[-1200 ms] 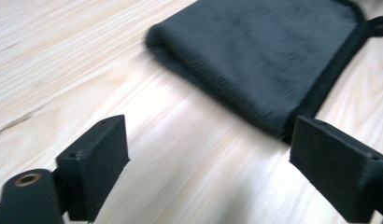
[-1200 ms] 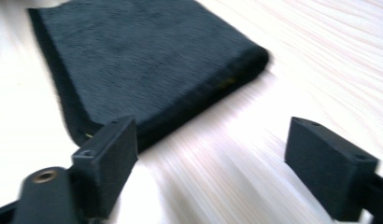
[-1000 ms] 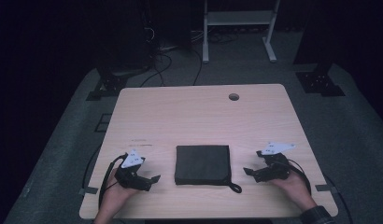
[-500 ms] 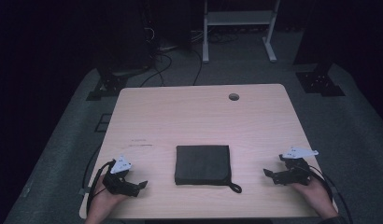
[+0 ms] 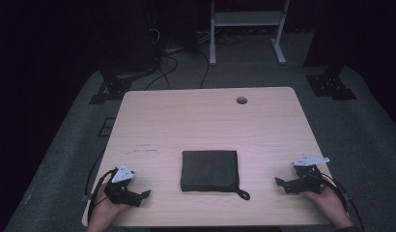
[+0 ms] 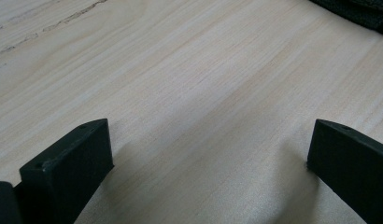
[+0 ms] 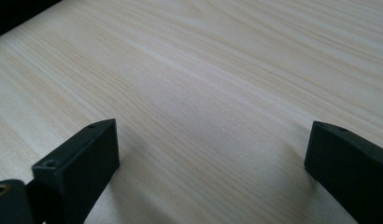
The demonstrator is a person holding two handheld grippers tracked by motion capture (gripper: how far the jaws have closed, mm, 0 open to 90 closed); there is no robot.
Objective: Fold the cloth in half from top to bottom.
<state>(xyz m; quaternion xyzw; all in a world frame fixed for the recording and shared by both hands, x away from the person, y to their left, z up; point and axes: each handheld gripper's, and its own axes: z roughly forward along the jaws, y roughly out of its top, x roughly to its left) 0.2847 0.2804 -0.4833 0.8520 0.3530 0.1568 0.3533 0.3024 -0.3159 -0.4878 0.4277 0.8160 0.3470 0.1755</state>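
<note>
Black folded cloth, square, flat on table near front edge, loop at corner.

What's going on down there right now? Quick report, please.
Left gripper open, right gripper open, both empty. Folded black cloth square untouched between them on pale wooden table. Nothing in the way.

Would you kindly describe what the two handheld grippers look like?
The left gripper and right gripper are black, each topped by a pale grey three-cornered plate and trailing a black cable. Their jaws are blocky black bars with small holes near the tips.
</note>
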